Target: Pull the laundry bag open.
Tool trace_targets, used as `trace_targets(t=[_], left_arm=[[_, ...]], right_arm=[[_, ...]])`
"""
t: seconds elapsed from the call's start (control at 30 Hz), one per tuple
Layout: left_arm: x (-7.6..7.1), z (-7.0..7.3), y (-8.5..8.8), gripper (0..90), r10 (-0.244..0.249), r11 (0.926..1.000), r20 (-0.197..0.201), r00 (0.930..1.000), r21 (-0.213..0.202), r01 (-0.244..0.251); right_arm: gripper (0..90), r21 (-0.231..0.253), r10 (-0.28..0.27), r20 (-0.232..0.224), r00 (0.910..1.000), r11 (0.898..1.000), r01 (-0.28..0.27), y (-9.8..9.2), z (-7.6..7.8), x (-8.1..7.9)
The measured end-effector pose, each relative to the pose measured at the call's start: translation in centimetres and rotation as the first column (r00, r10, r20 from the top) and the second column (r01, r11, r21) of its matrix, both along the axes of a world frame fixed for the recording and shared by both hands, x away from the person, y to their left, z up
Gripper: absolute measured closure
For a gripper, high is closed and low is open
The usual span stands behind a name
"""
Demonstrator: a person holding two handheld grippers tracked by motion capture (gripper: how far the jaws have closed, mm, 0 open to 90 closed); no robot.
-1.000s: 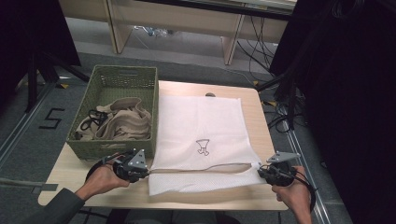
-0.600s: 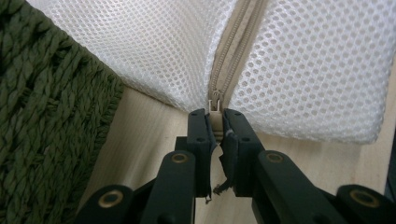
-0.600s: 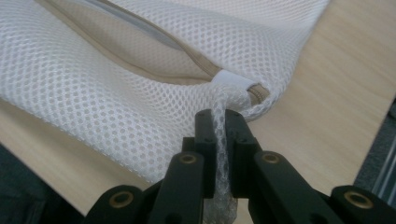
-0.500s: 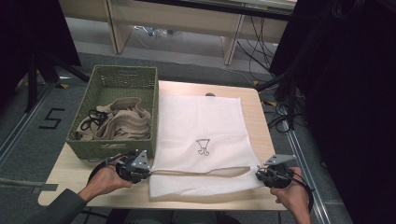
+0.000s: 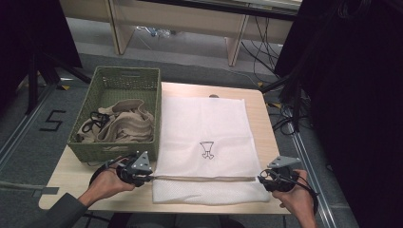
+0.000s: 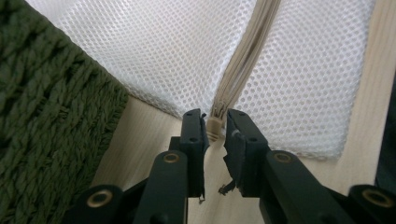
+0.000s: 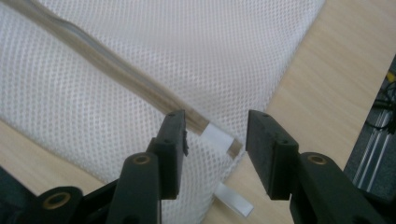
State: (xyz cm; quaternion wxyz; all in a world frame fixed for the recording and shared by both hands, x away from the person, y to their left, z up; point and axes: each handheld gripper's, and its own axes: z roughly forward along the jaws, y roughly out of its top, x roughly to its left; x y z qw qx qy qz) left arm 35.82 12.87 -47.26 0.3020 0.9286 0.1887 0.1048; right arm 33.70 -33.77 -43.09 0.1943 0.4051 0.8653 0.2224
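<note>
Beige strap (image 5: pixel 204 178) stretched across a white mesh bag (image 5: pixel 204 128) near the table's (image 5: pixel 263 118) front edge.

The strap lies on the bag from one side to the other. The left gripper (image 6: pixel 215 122) has its jaws opening a little, the strap's end sitting loosely between them. The right gripper (image 7: pixel 212 133) has just let go, jaws spread, the strap's white-tipped end lying between them untouched. A green basket (image 5: pixel 114 152) of cloth stands just left of the bag.
</note>
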Motion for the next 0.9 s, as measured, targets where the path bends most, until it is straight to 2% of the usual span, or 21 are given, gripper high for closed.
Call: trace_targets(t=[0.03, 0.2, 0.27, 0.3, 0.4, 0.67, 0.7, 0.8, 0.83, 0.87, 0.9], left_arm=[[0.0, 0.1, 0.0, 74.8, 0.002, 1.0, 0.0, 1.0, -0.007, -0.002], [-0.3, 0.7, 0.1, 68.8, 0.019, 0.9981, -0.013, 0.9997, -0.058, -0.019], [-0.5, 0.9, 0.1, 66.7, 0.031, 0.9968, -0.006, 0.9995, -0.073, -0.031], [-0.6, 1.1, 0.2, 64.4, 0.03, 0.9971, -0.004, 0.9995, -0.07, -0.03], [-0.9, 1.3, 0.2, 61.2, 0.043, 0.9948, -0.008, 0.999, -0.092, -0.043], [-1.2, 1.5, -0.2, 53.6, 0.069, 0.9931, -0.011, 0.9976, -0.094, -0.07], [-1.2, 1.5, -0.3, 52.3, 0.07, 0.9929, -0.01, 0.9975, -0.095, -0.071], [-1.2, 1.7, -0.5, 50.5, 0.07, 0.9926, -0.013, 0.9974, -0.098, -0.071], [-1.2, 1.7, -0.6, 50.3, 0.07, 0.9924, -0.013, 0.9975, -0.101, -0.071], [-1.3, 1.7, -0.6, 50.3, 0.07, 0.9921, -0.015, 0.9974, -0.103, -0.072], [-1.3, 1.7, -0.7, 50.0, 0.069, 0.9924, -0.017, 0.9974, -0.101, -0.071]], right_arm=[[57.1, 0.009, -0.005, 0.01, 0.9999, 1.0, 0.005, 0.1, 0.1, -0.1], [54.9, 0.027, 0.06, 0.017, 0.9981, 0.998, -0.06, 0.9, -0.1, 0.1], [54.6, 0.028, 0.063, 0.02, 0.9978, 0.998, -0.064, 1.3, -0.2, 0.0], [54.3, 0.031, 0.086, 0.024, 0.996, 0.996, -0.086, 1.4, -0.2, 0.1], [53.7, 0.04, 0.1, 0.026, 0.9947, 0.994, -0.101, 1.8, -0.3, 0.2], [52.2, 0.038, 0.136, 0.02, 0.9905, 0.99, -0.137, 3.1, -0.5, 0.4], [51.2, 0.037, 0.156, 0.025, 0.9874, 0.987, -0.157, 3.2, -0.6, 0.7], [51.2, 0.057, 0.116, -0.001, 0.9932, 0.992, -0.116, 3.8, -0.6, 0.4], [51.3, 0.036, 0.182, 0.031, 0.9827, 0.982, -0.184, 3.8, -0.7, 0.9], [51.2, 0.046, 0.167, 0.016, 0.9859, 0.985, -0.167, 4.0, -0.7, 0.8], [51.2, 0.048, 0.17, 0.01, 0.9854, 0.984, -0.17, 4.3, -0.8, 0.7]])
